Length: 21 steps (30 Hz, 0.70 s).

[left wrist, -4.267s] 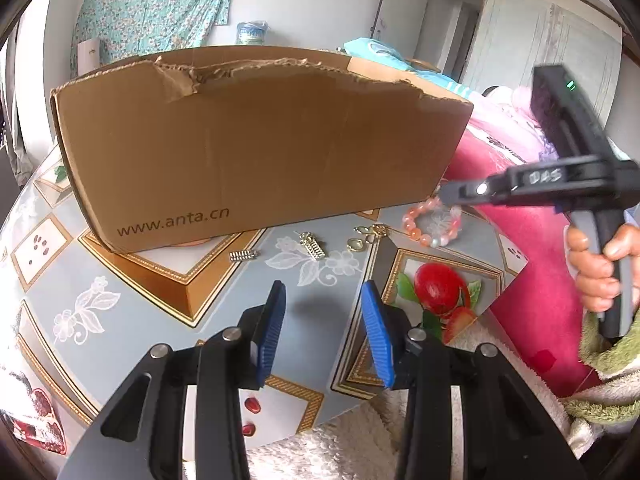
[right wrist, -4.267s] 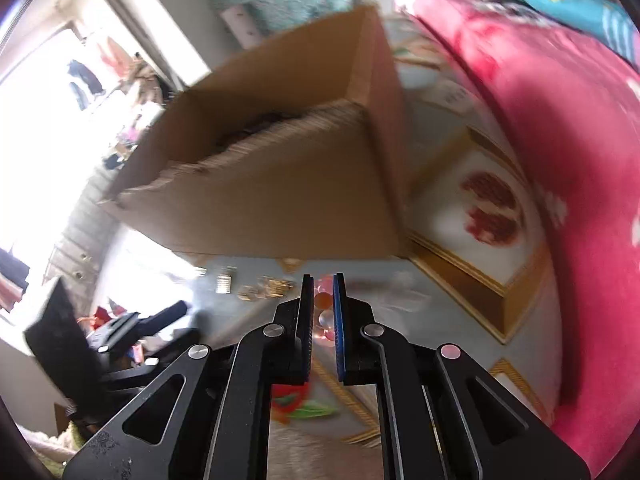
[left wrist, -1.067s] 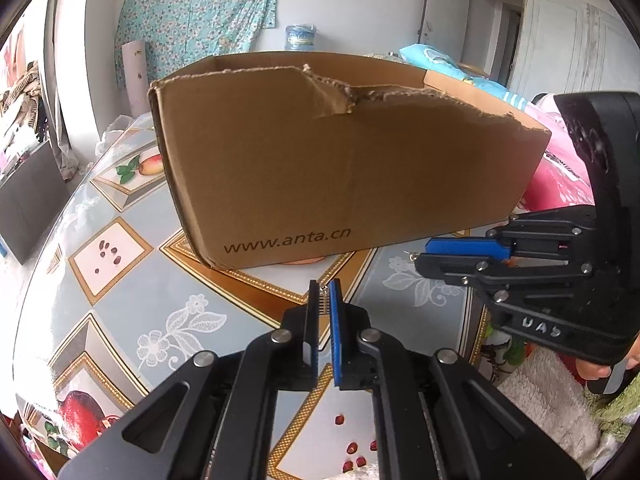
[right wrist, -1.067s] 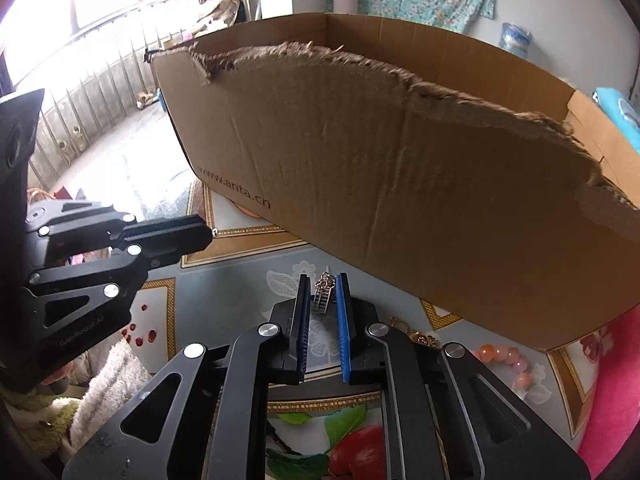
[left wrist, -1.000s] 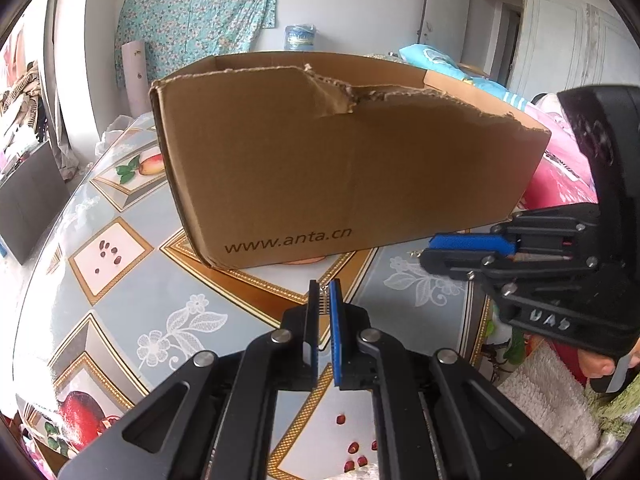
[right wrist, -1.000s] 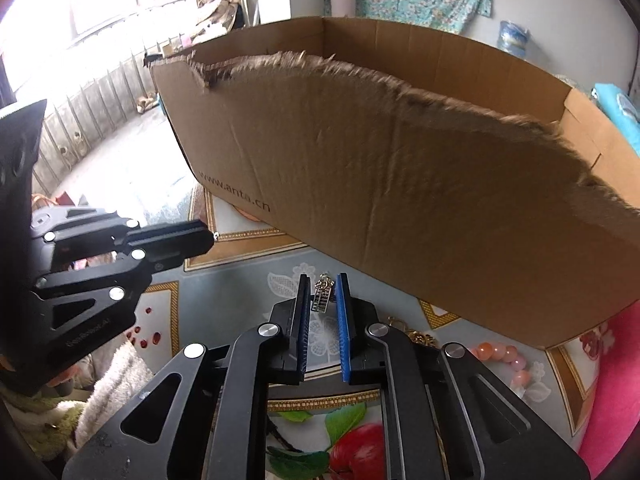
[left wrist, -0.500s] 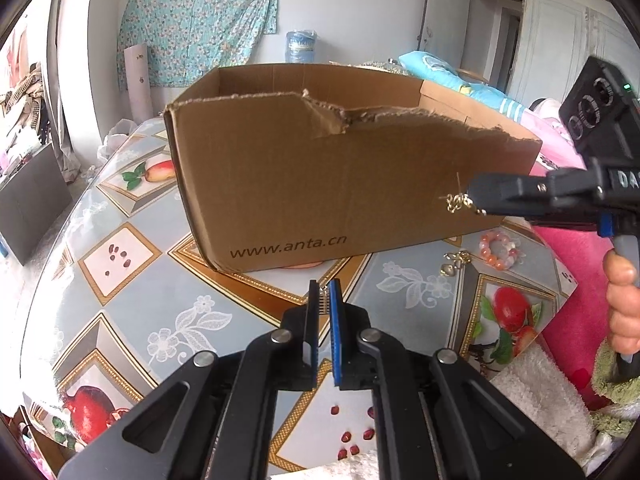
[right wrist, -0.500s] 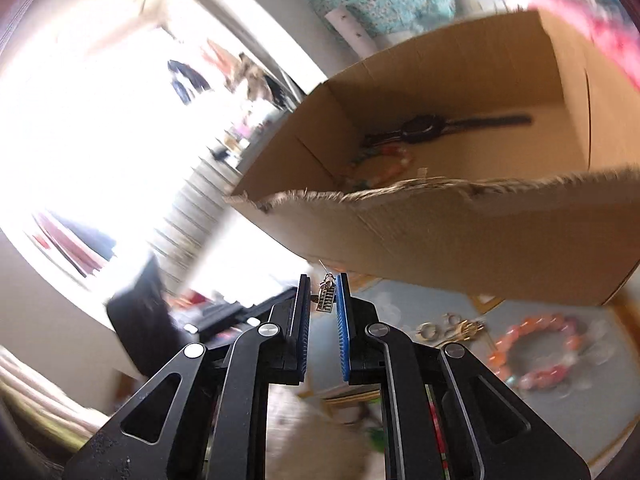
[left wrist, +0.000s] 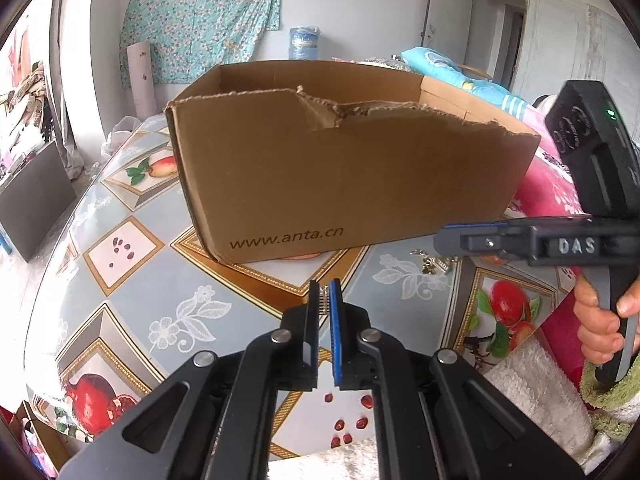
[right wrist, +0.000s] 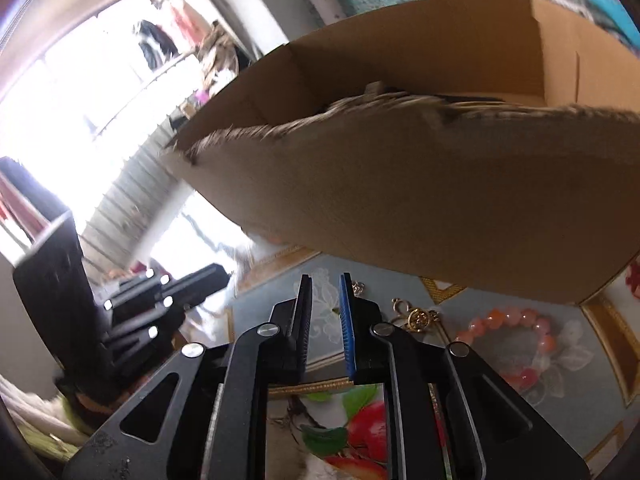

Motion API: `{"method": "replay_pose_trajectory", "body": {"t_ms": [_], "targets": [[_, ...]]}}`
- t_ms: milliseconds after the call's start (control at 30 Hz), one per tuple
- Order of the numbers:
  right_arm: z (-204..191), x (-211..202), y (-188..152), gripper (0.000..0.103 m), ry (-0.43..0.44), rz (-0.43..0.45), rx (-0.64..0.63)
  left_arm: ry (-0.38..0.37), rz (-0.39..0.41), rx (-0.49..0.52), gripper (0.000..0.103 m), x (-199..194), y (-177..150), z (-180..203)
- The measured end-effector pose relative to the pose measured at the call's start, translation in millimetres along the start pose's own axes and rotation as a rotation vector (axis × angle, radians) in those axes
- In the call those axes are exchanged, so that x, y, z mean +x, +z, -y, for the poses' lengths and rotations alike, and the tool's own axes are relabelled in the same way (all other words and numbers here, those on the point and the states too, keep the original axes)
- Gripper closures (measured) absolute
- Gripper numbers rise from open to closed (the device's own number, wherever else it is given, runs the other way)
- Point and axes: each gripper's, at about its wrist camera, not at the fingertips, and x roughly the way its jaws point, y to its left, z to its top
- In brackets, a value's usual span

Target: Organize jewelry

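Note:
A torn-edged brown cardboard box (left wrist: 340, 184) stands on the table, seen in the right wrist view (right wrist: 420, 200) too. My left gripper (left wrist: 325, 292) hovers before it, shut on a small toothed silver piece (left wrist: 323, 301). My right gripper (right wrist: 325, 288) is low in front of the box wall, its jaws opening with nothing between them. It shows from the side in the left wrist view (left wrist: 440, 236), just above gold jewelry (left wrist: 434, 266) on the table. A gold clasp piece (right wrist: 418, 316) and a pink bead bracelet (right wrist: 508, 328) lie right of its fingers.
The table (left wrist: 120, 248) has a glossy fruit-and-flower cloth. A white towel (left wrist: 528, 380) lies at its near right edge, with pink bedding (left wrist: 548, 192) beyond. A person's hand (left wrist: 600, 320) grips the right handle. My left gripper (right wrist: 216, 276) sits left of the right one.
My right gripper dropped from the box's rim height to low over the table, and its jaws parted. The gold charm it pinched is no longer between them. The left gripper stayed put.

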Motion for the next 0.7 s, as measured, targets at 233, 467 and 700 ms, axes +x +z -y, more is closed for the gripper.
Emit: {"method": "replay_pose_trajectory", "body": {"t_ms": [233, 467, 700], "targets": [[18.7, -16.0, -9.5, 0.085, -0.041, 0.033, 0.073, 0.000, -0.005, -0.014, 0.099, 5.6, -1.9, -5.6], [0.8, -3.4, -16.2, 0.085, -0.095, -0.011, -0.021, -0.011, -0.011, -0.012, 0.099, 11.8, -4.7, -6.2], [-26.6, 19.3, -11.5, 0.085, -0.169, -0.051, -0.145, -0.013, -0.008, -0.023, 0.099, 13.1, -5.3, -10.1]]}}
